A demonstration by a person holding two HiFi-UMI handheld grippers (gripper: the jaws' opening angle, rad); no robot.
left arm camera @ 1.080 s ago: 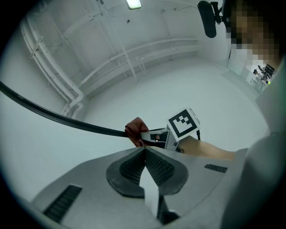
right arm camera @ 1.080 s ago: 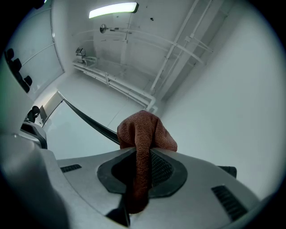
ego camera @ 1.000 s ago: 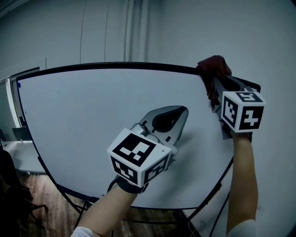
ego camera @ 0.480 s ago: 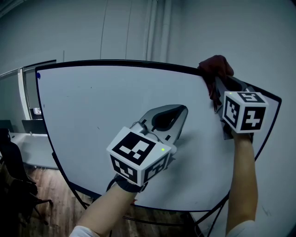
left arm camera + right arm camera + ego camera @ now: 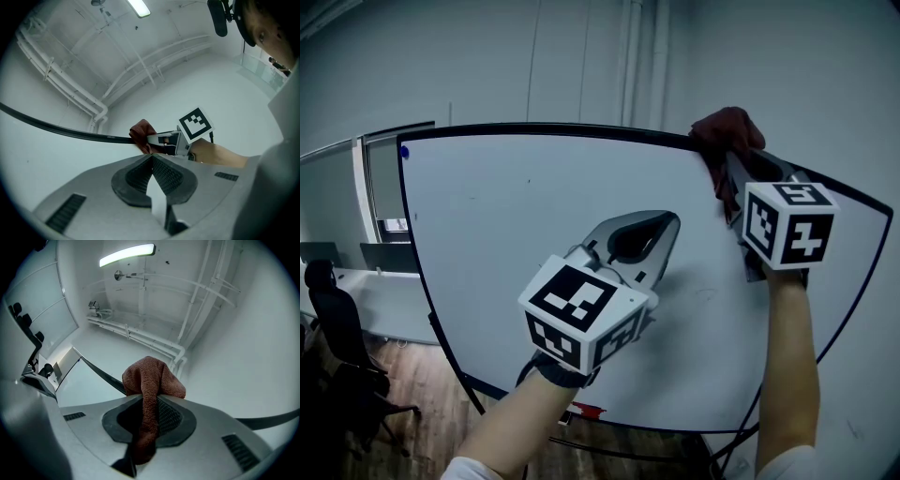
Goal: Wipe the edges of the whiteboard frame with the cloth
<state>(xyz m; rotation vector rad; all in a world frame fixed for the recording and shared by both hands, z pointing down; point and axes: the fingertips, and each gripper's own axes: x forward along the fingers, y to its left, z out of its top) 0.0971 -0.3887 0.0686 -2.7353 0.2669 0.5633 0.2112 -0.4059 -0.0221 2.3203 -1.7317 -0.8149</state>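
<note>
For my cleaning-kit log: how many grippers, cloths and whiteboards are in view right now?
grippers: 2, the left gripper and the right gripper
cloth: 1
whiteboard: 1
Total: 4

one whiteboard (image 5: 534,234), one reddish-brown cloth (image 5: 727,134), two grippers: left gripper (image 5: 662,225), right gripper (image 5: 733,174); one black office chair (image 5: 333,321)

The grey left gripper (image 5: 152,157) is seen with jaws pressed together, empty. Beyond, a reddish-brown terry cloth (image 5: 140,133) is held against the thin black whiteboard frame (image 5: 70,132) by the right gripper (image 5: 154,139).
</note>
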